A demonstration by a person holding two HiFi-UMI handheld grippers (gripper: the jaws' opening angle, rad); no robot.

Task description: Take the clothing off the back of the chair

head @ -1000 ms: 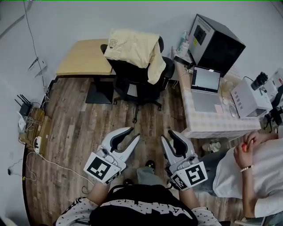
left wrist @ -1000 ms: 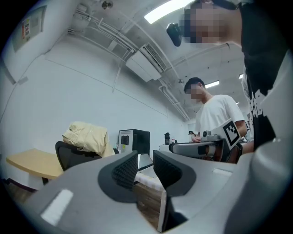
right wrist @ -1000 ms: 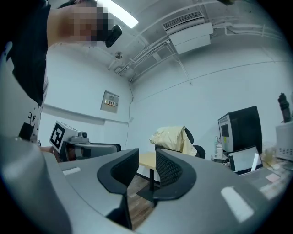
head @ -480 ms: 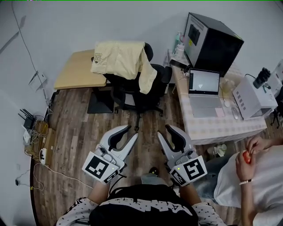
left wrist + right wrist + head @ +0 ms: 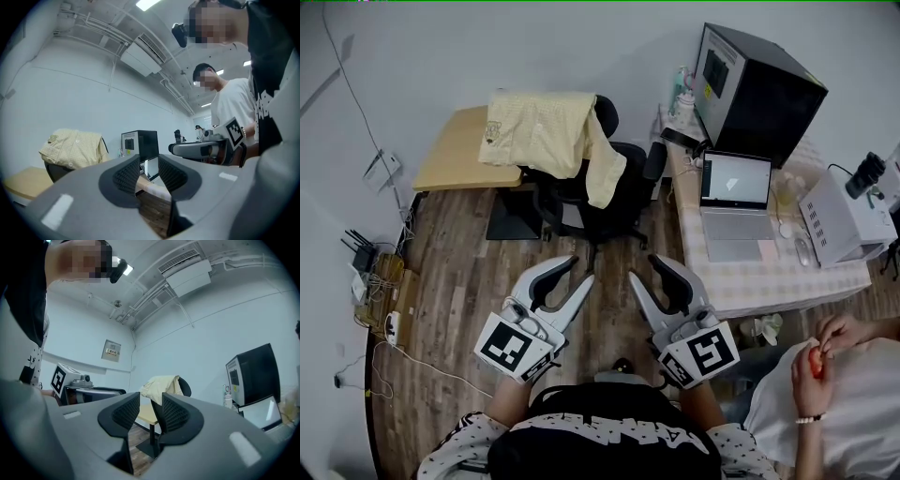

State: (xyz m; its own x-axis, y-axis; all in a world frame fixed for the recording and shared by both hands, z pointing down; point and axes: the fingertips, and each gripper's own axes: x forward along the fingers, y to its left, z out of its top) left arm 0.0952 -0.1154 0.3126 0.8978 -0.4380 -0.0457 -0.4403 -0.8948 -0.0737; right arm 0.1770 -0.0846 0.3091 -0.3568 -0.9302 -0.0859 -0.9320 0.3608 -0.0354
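A pale yellow shirt (image 5: 539, 131) hangs over the back of a black office chair (image 5: 614, 192) at the far side of the wooden floor. It also shows at the left in the left gripper view, shirt (image 5: 75, 147), and straight ahead in the right gripper view, shirt (image 5: 161, 384). My left gripper (image 5: 579, 270) and right gripper (image 5: 643, 269) are held side by side, pointing level at the chair and well short of it. Both sets of jaws are opening, with nothing between them: left gripper (image 5: 149, 164), right gripper (image 5: 150, 400).
A light wooden desk (image 5: 459, 145) stands behind the chair. At the right, a checked table (image 5: 769, 267) carries a laptop (image 5: 733, 187), a black box (image 5: 759, 84) and a white appliance (image 5: 848, 225). A seated person (image 5: 839, 375) is at the lower right. Cables and a router (image 5: 366, 272) lie along the left wall.
Both grippers have moved forward toward the chair, side by side, and their jaws have widened a little. The chair and shirt now sit lower and further left in the head view.
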